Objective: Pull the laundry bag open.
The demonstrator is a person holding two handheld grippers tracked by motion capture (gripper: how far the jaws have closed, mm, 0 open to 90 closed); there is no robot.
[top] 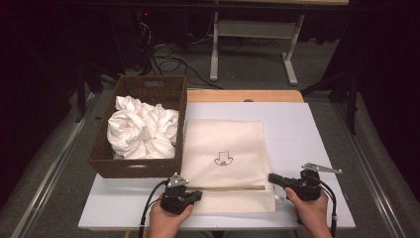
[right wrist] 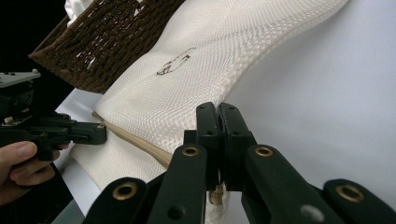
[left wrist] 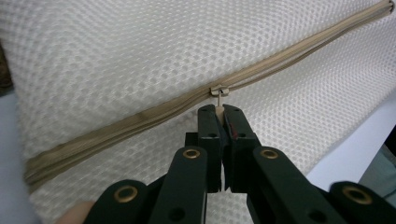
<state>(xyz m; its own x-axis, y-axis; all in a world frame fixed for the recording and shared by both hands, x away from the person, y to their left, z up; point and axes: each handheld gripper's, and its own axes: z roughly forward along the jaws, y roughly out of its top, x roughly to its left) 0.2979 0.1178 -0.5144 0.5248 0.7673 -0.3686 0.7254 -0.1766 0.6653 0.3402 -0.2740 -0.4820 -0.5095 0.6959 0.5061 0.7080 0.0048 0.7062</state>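
A cream mesh bag [top: 223, 144] with a small black drawing lies flat on the white table [top: 307, 129]. A tan zipper [top: 228, 188] runs across its near end. My left gripper [top: 199, 195] is at the zipper's left end. In the left gripper view it [left wrist: 220, 112] is shut on the small zipper pull [left wrist: 217, 93], and the zipper [left wrist: 116, 128] looks closed to both sides of the slider. My right gripper [top: 271, 177] is at the bag's right edge; in the right gripper view its jaws [right wrist: 218, 112] are shut on the bag's edge by the zipper's end.
A dark wicker basket [top: 133, 168] stands at the table's left against the bag, with crumpled white cloth [top: 141, 129] inside. Bare white tabletop lies right of the bag. Beyond the table are a desk frame [top: 252, 29] and cables on the floor.
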